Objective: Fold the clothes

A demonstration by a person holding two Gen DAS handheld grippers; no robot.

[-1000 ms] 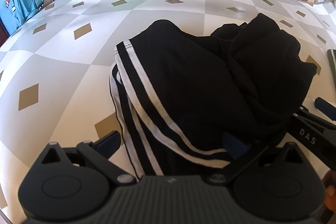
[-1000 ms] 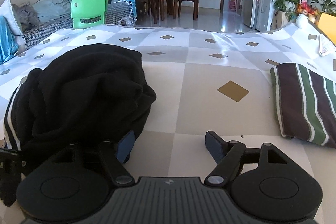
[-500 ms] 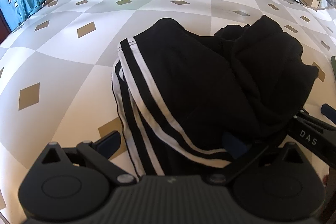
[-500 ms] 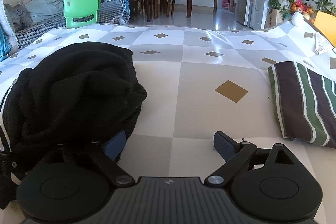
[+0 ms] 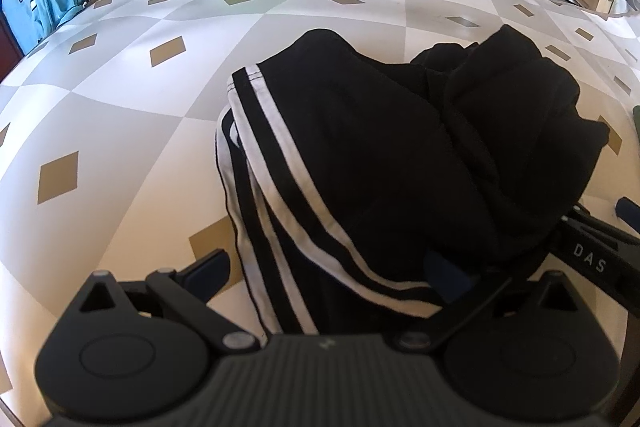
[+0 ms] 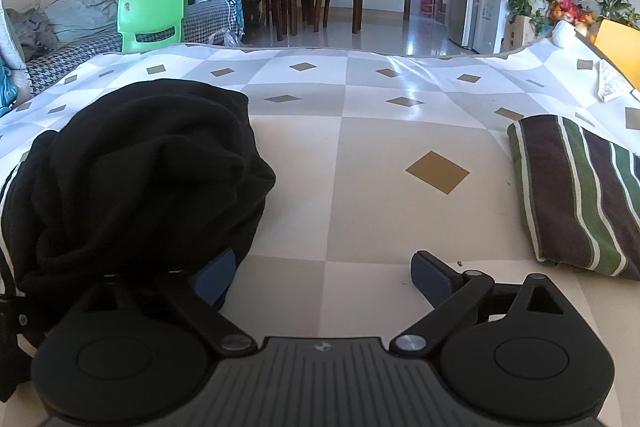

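The left tool [image 5: 326,273] points steeply down, jaws spread wide. The right tool [image 6: 320,271] tilts down less, jaws opening.

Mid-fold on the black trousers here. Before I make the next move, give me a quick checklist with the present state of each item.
1. Right hand-held gripper let go of the black trousers: ok, jaws opening, only bare tablecloth between the fingers.
2. Left hand-held gripper free: not ok in the sense that the striped edge lies between its wide-apart fingers; no pinch seen.
3. Trousers folded flat: not ok, the right end is a bunched heap.
4. Striped folded cloth clear of the trousers: ok, it lies apart.
5. White stripes lined up along the fold: cannot tell.
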